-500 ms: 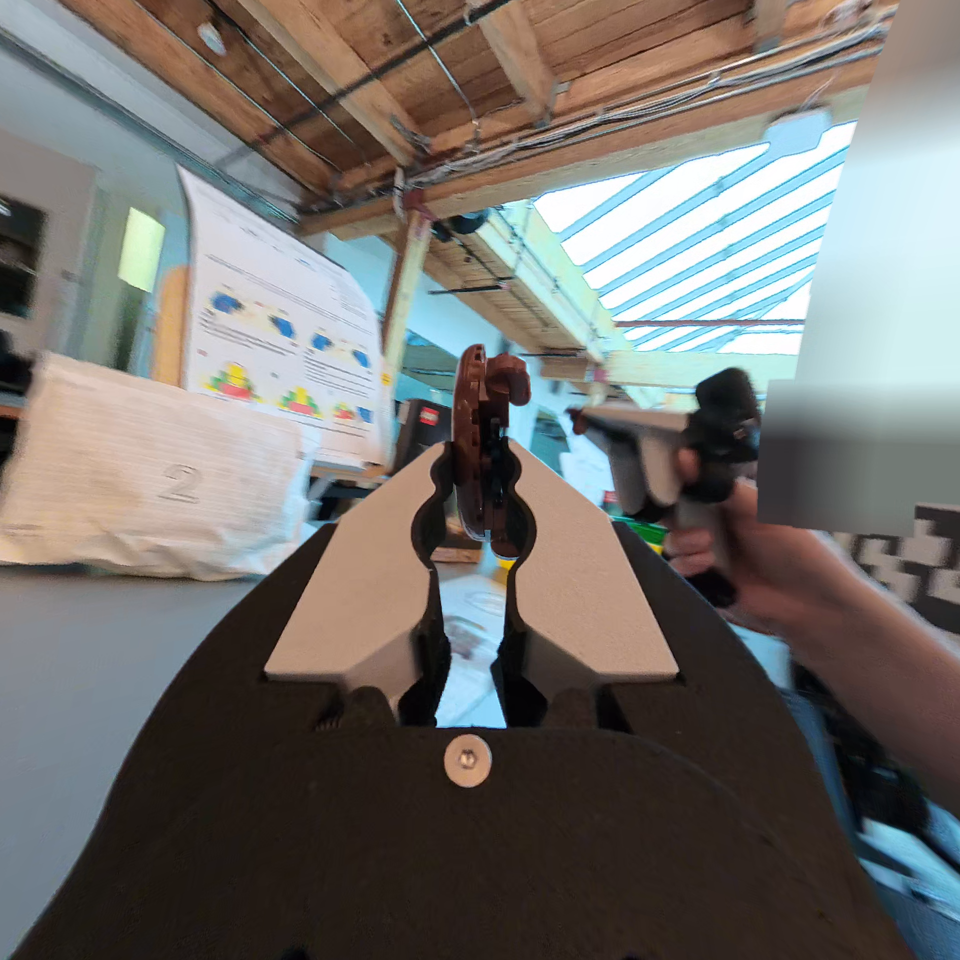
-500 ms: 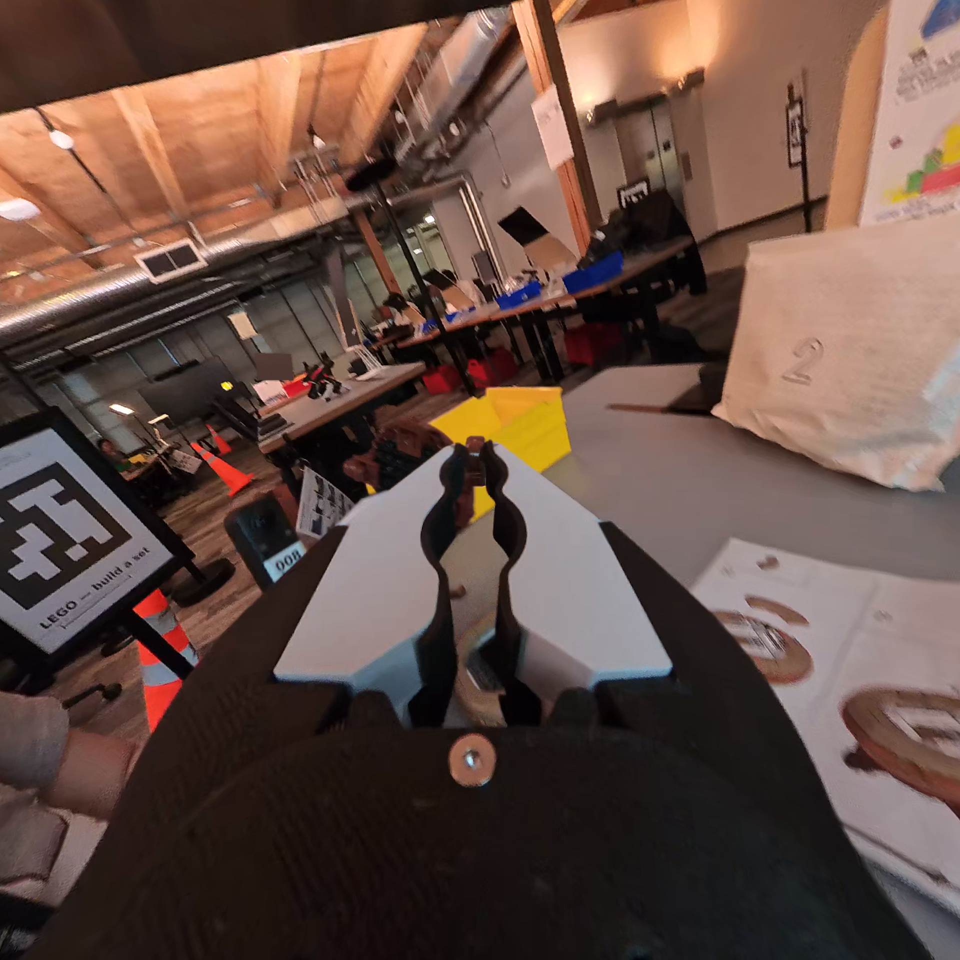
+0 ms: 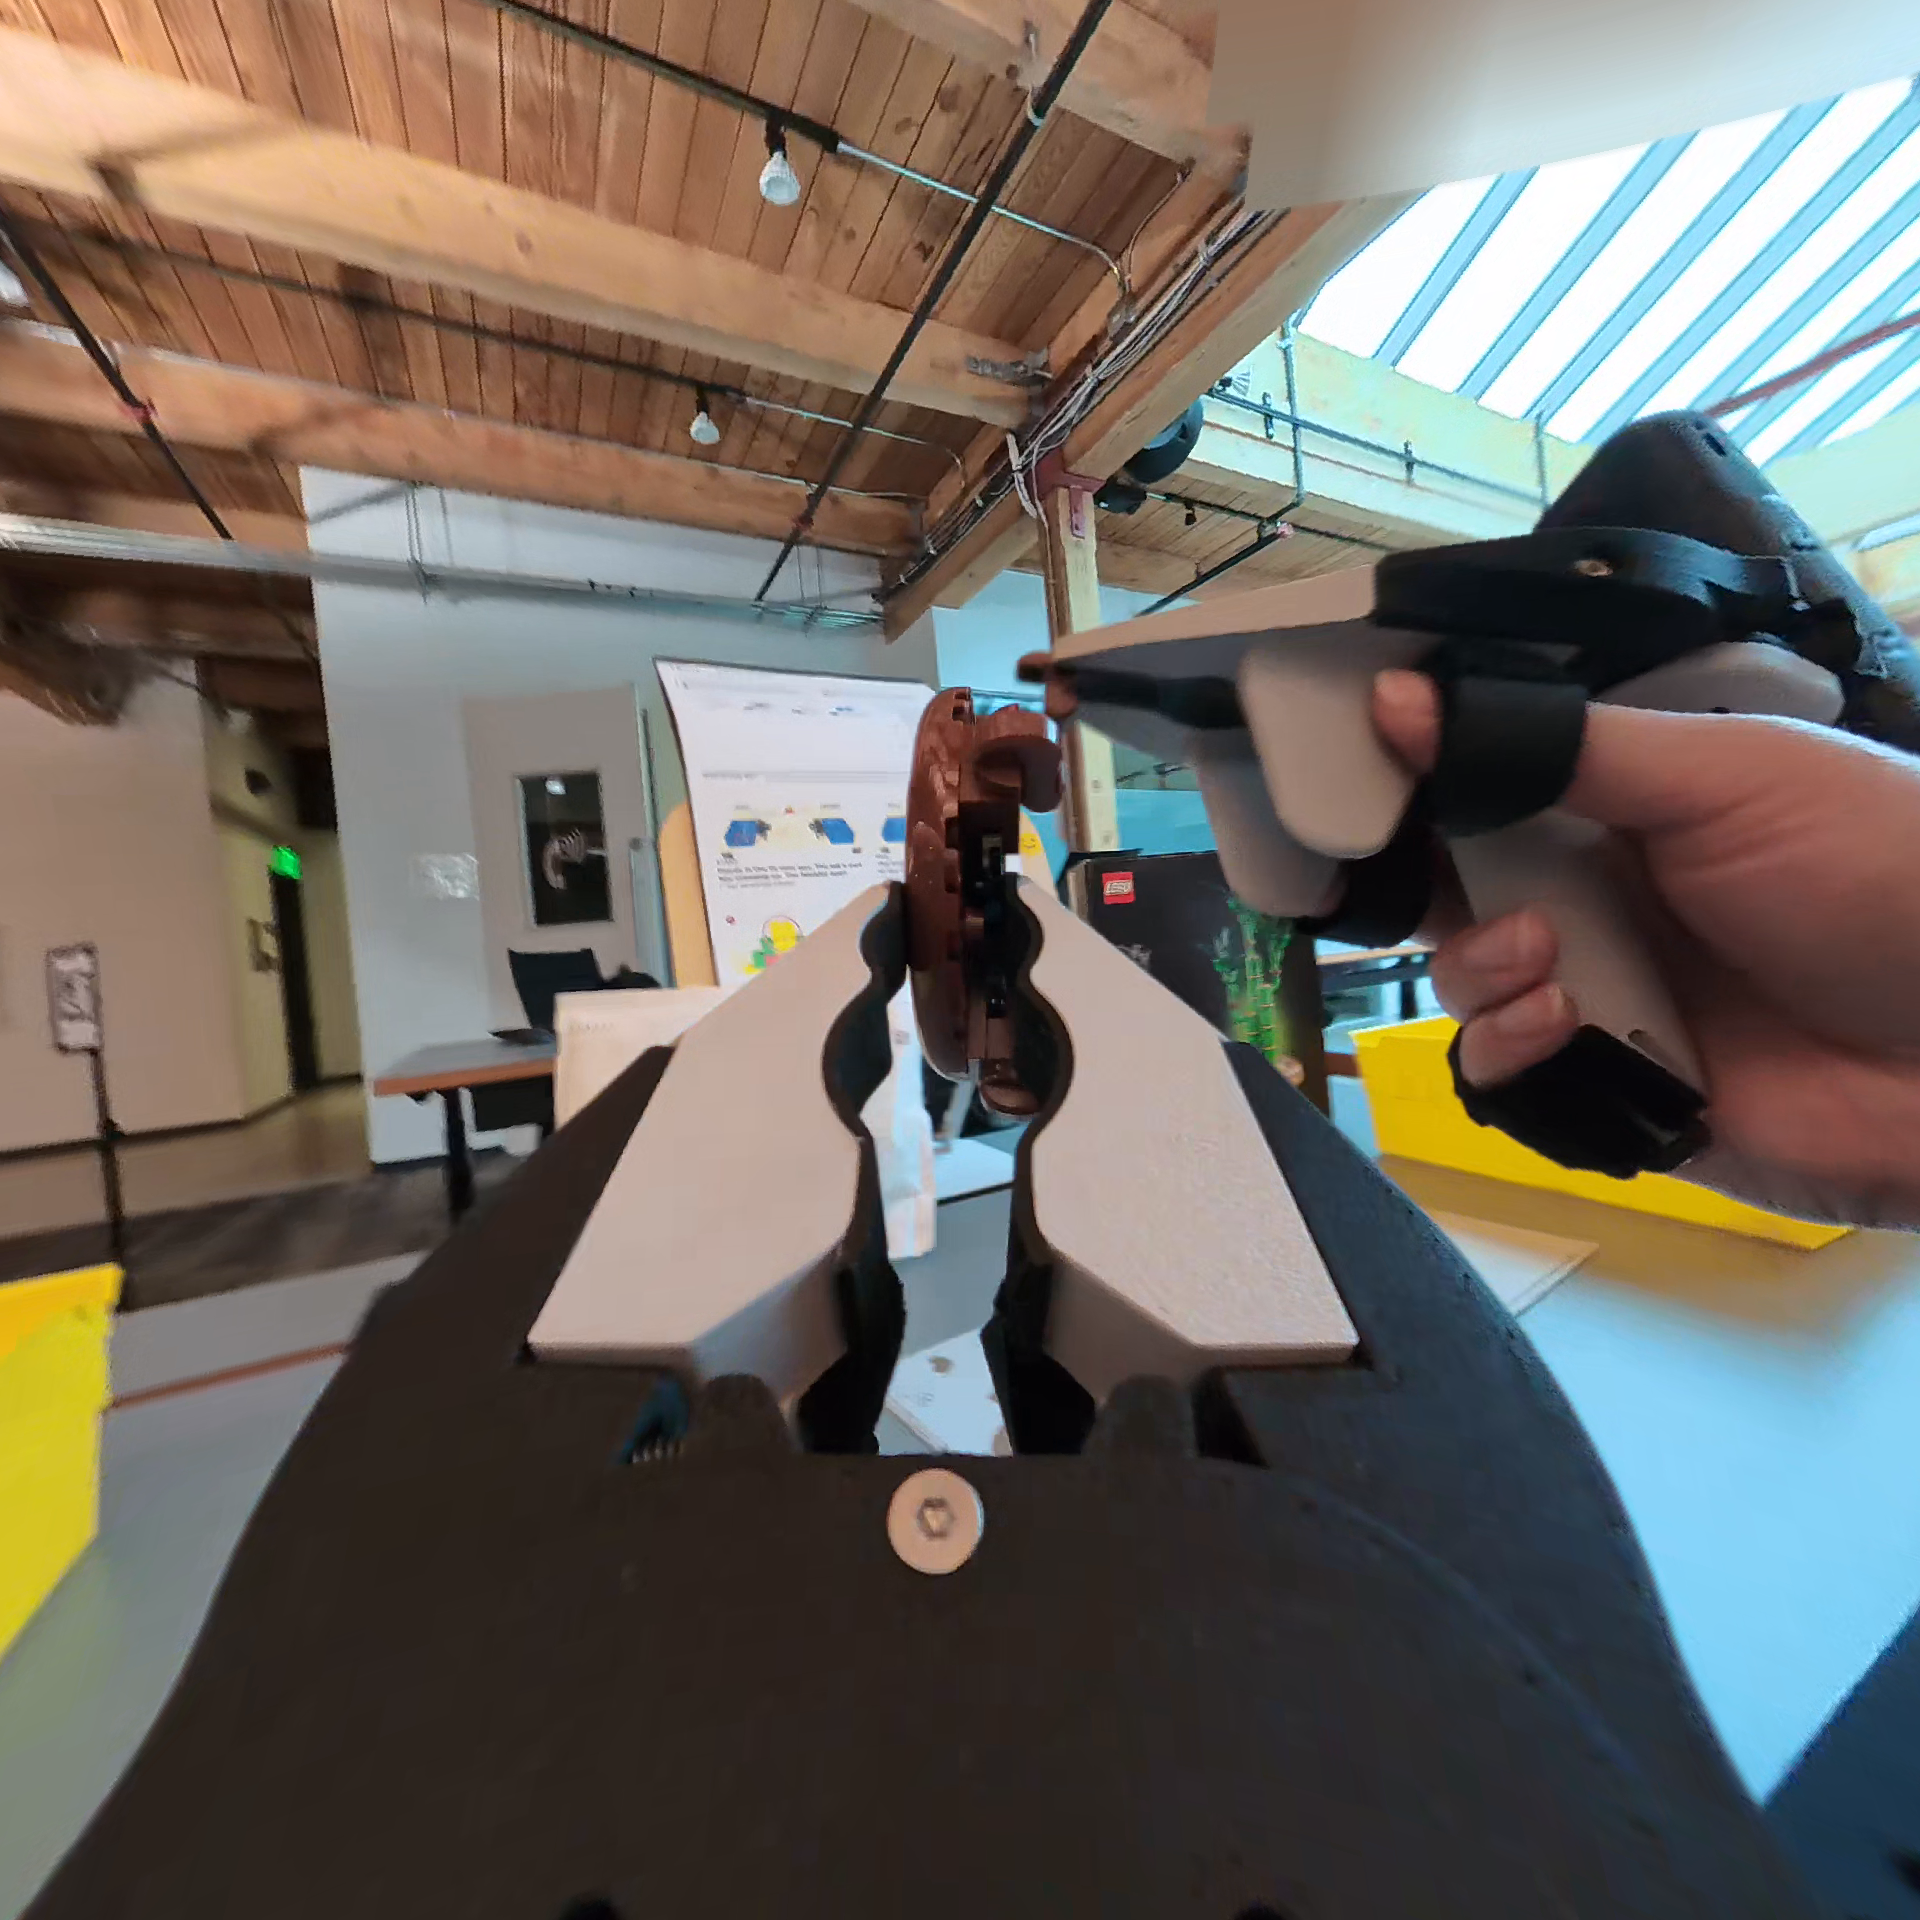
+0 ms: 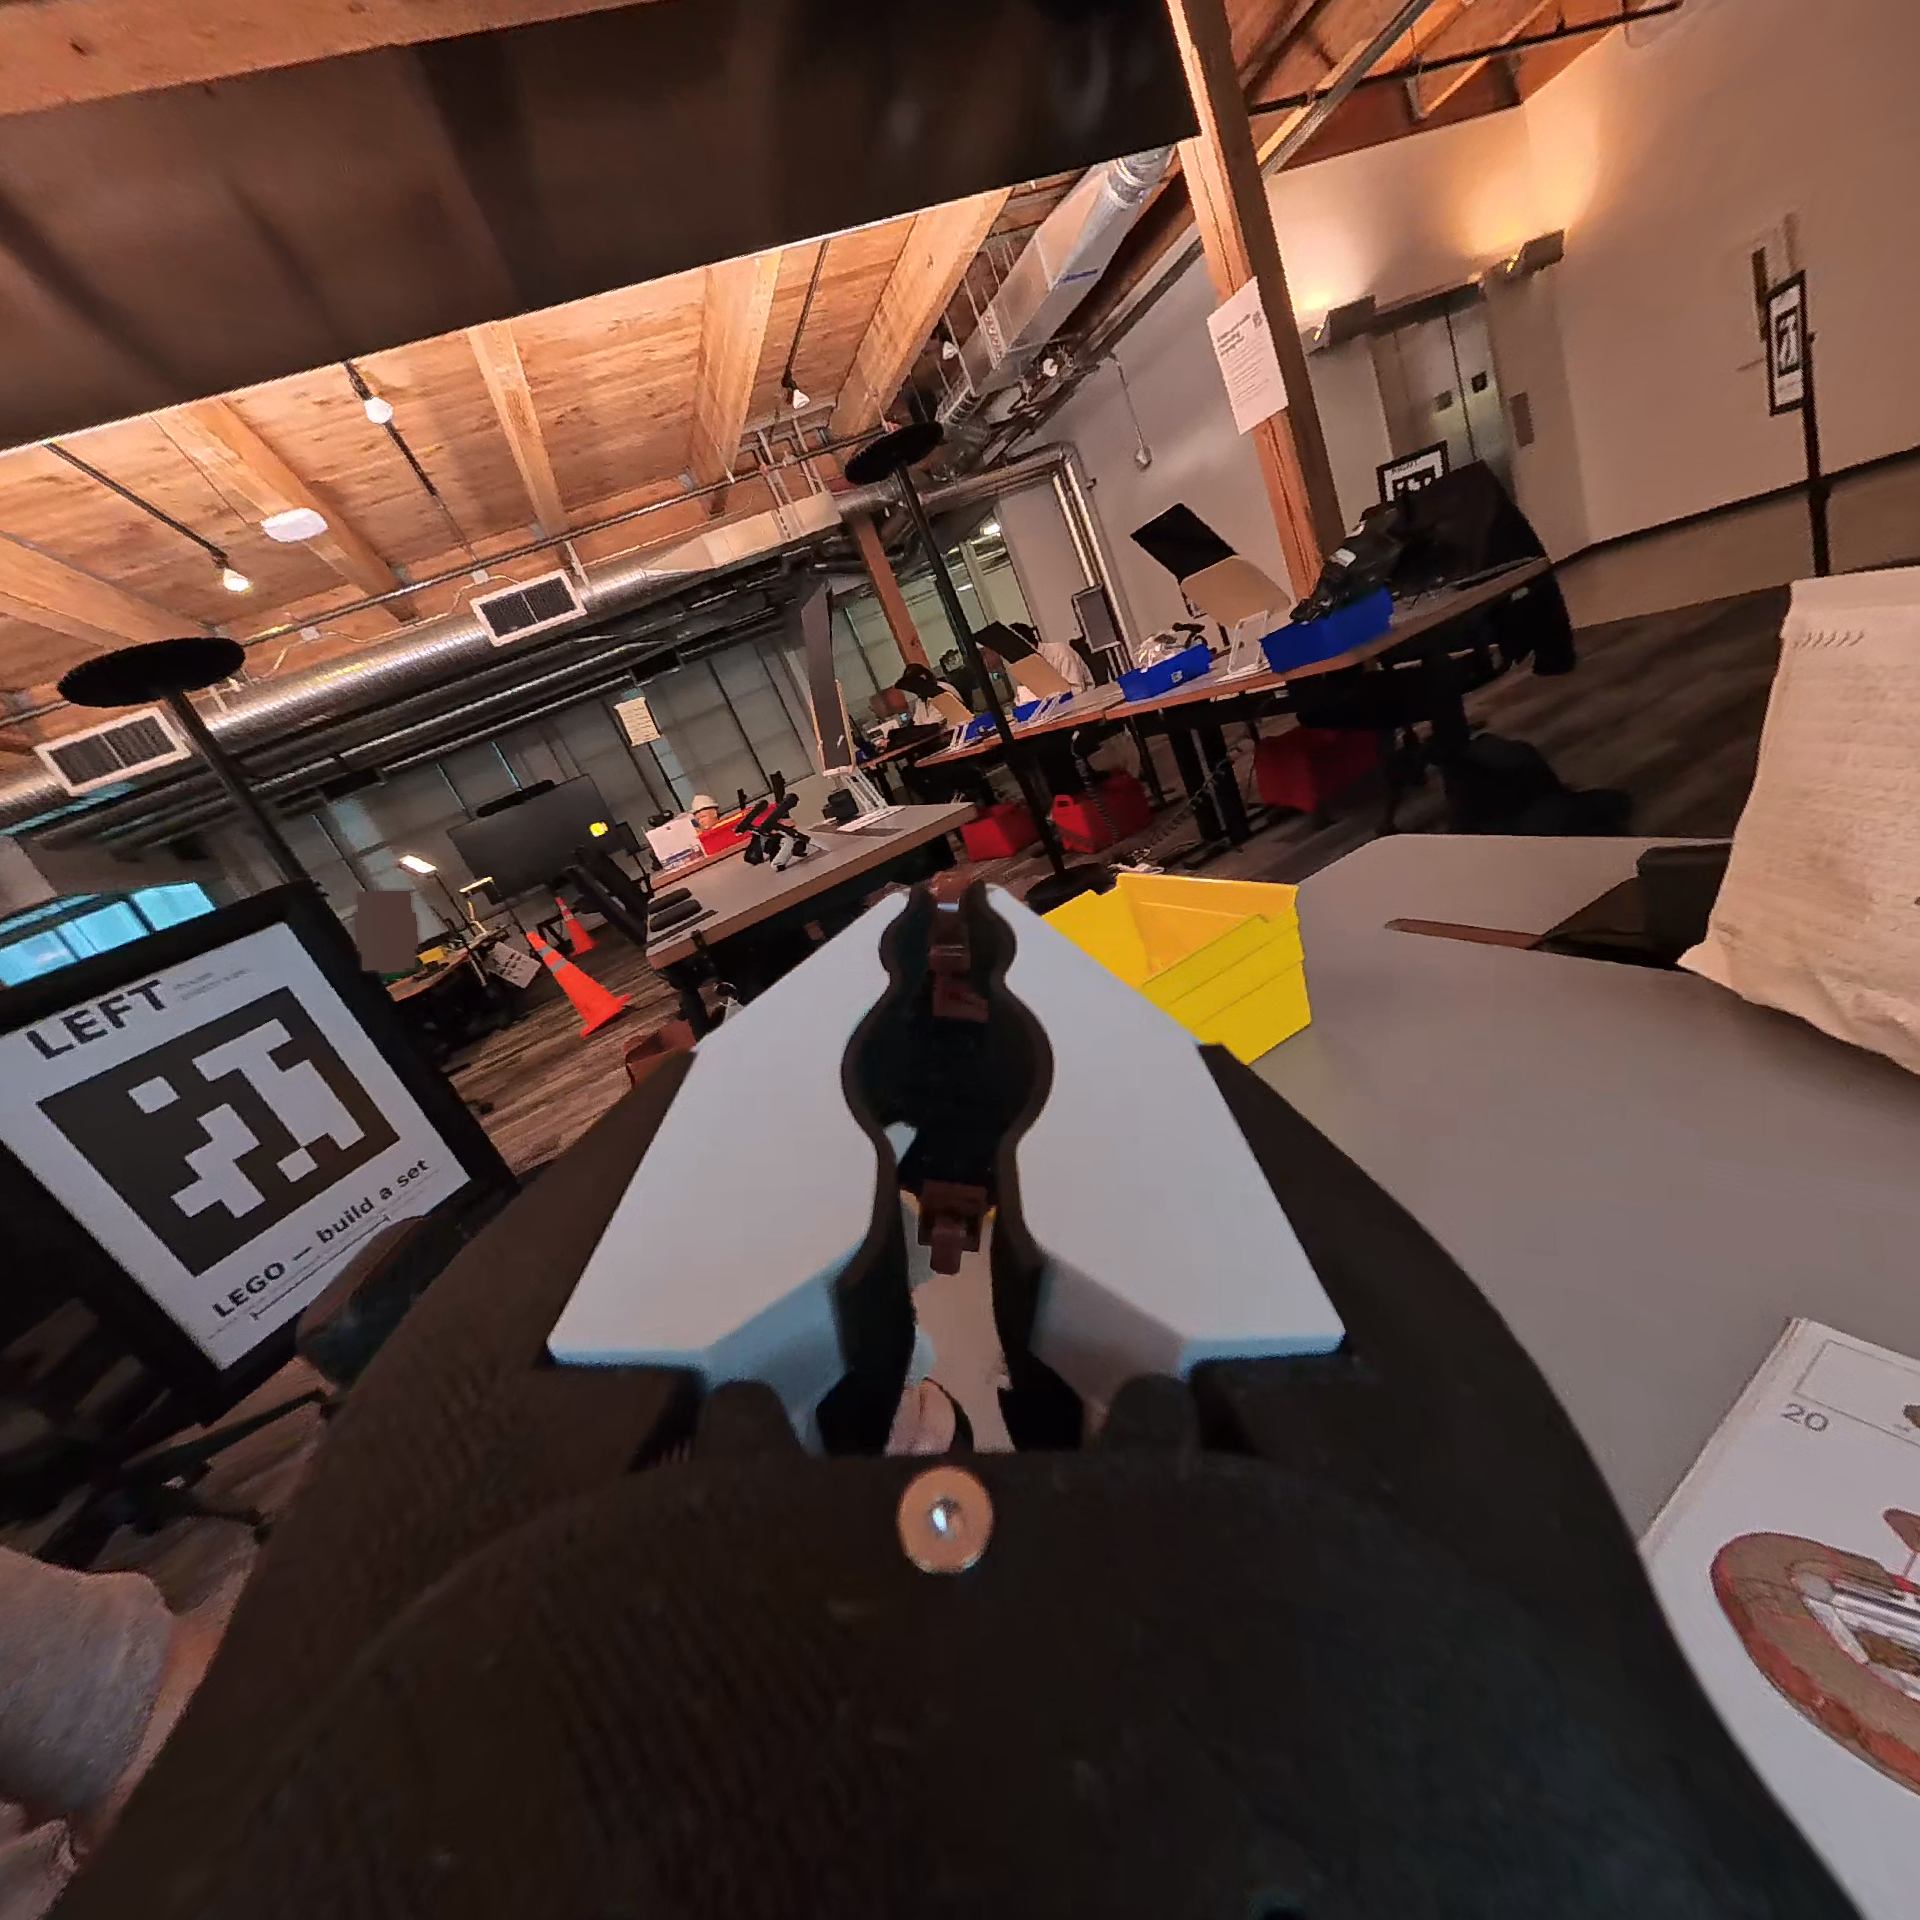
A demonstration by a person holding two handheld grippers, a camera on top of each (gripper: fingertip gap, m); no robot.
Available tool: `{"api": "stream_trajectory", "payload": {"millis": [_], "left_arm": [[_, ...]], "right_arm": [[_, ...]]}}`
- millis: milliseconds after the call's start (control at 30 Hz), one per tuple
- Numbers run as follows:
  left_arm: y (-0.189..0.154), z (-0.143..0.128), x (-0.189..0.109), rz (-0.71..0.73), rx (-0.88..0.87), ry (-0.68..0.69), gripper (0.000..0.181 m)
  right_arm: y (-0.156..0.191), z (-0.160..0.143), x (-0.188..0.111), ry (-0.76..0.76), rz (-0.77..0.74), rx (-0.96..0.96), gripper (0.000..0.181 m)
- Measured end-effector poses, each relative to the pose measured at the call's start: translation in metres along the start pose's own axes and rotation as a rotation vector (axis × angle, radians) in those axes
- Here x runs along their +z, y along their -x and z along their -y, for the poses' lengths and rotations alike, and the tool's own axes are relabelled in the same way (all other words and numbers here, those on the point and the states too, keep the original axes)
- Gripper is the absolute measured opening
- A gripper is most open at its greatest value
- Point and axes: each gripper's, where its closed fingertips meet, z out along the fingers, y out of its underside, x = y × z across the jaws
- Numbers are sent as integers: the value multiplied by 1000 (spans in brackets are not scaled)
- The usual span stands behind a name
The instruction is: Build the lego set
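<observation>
In the left wrist view, centre frame, the left gripper (image 3: 961,914) pinches the round brown lego assembly (image 3: 961,883) edge-on, its long axis vertical. From the right, the right gripper (image 3: 1049,675) reaches almost to its upper edge, pinching a small brown piece (image 4: 951,982) between fingers (image 4: 1132,1122) pointing leftward.

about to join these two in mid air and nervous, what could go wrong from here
1. The round brown lego assembly is pinched edge-on in the left gripper, held in the air; a sideways push could twist it out.
2. The right gripper holds only a small brown lego piece at its tips; it could slip or drop when pressed.
3. The right gripper's tip is close beside the assembly's curved top part, so a misaligned approach might knock it loose.
</observation>
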Motion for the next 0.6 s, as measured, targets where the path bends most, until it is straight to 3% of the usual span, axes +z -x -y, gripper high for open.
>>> {"api": "stream_trajectory", "payload": {"millis": [133,600], "left_arm": [[-4,8,-1,12,88,-19,15],[-5,12,-5,-21,104,-9,15]], "right_arm": [[1,-3,1,14,-1,1,5],[6,-5,-1,93,43,49,5]]}}
